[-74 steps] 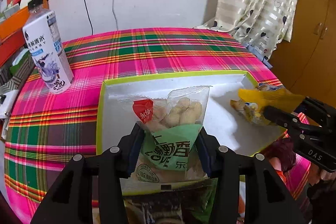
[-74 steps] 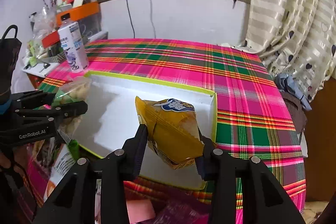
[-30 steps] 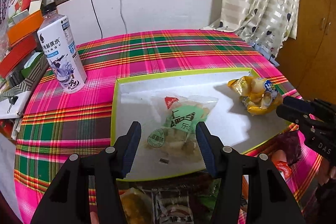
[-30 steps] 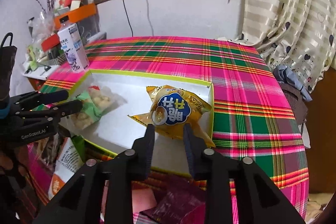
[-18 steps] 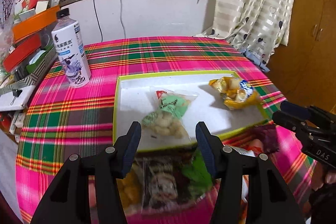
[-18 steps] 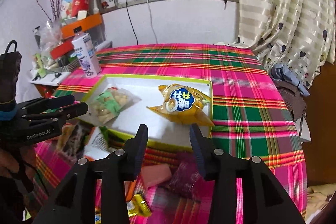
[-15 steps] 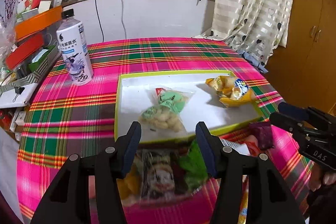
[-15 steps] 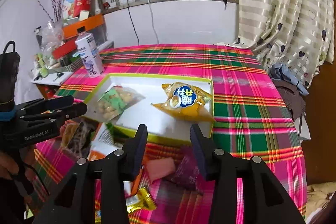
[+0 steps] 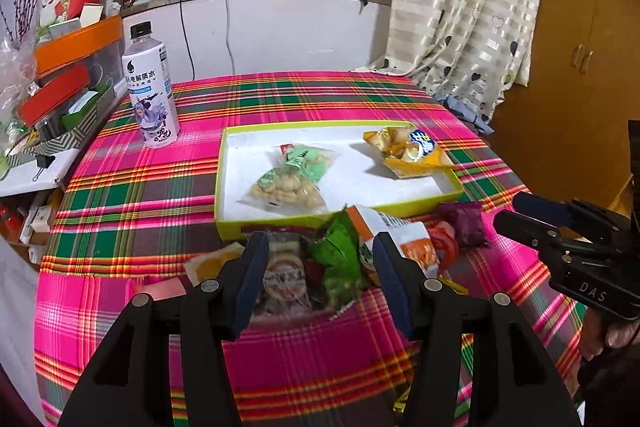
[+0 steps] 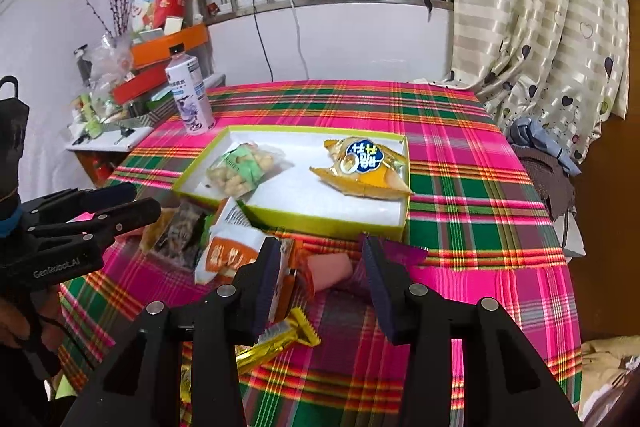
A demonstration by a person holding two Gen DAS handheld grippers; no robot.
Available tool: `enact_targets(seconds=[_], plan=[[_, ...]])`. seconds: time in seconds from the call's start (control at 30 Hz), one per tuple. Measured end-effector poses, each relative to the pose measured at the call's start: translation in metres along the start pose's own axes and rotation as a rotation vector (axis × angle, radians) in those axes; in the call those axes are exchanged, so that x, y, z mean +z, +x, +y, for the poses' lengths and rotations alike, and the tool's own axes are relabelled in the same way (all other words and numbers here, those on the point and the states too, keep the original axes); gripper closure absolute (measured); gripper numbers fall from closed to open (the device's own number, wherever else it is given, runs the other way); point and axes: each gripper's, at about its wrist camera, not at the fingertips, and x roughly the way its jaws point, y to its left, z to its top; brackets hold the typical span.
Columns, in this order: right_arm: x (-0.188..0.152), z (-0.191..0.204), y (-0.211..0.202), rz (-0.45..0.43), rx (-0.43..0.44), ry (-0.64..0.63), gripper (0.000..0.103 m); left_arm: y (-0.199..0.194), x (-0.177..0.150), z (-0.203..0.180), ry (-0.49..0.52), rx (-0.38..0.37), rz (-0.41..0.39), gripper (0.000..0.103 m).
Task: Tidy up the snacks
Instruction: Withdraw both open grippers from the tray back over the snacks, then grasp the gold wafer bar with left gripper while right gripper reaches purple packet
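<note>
Snacks: a loose heap of small crinkly foil and plastic snack packets (image 9: 340, 259) is seen on the plaid pink-and-green cloth of the desk (image 9: 132, 195), just in front of the shallow white cardboard tray with a lime-green rim (image 9: 218, 183).
Already sorted: a clear plastic bag of pale round nuts with a green label (image 9: 292, 179) and a yellow puffed crisp bag with a blue badge (image 10: 362, 167) are laid apart inside the tray.
Still loose: an orange-and-white pouch (image 10: 228, 247), a pink wrapped bar (image 10: 330, 269), a purple foil wrapper (image 10: 400, 251) and a gold foil bar (image 10: 276, 341) are left outside it.
Handling: the packets are judged light, soft and air-filled, with slick film that may slide; brittle contents could be crushed by a hard squeeze.
Where to hold: a crimped seam or a flat corner is judged the safest purchase, not the puffed middle.
Left claw (image 9: 320, 267): roughly half open, nothing held, poised above the near part of the heap.
Right claw (image 10: 316, 267): moderately parted, empty, with the pink bar seen beyond the gap between its pads.
Surroundings: a white plastic drink bottle with a black cap (image 9: 150, 91) stands well apart from the tray, toward the window wall.
</note>
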Motion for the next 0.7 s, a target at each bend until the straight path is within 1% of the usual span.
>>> enact_targets(seconds=[0.4,0.7], plan=[[-0.013,-0.003,-0.01,-0.001,0.001,0.013,0.061,-0.007,-0.015,-0.021,0.038,-0.05,0.016,0.048],[-0.023,-0.012,-0.013,0.016,-0.002,0.038,0.061,-0.004,-0.029,-0.04,0.085,-0.108,0.054,0.048]])
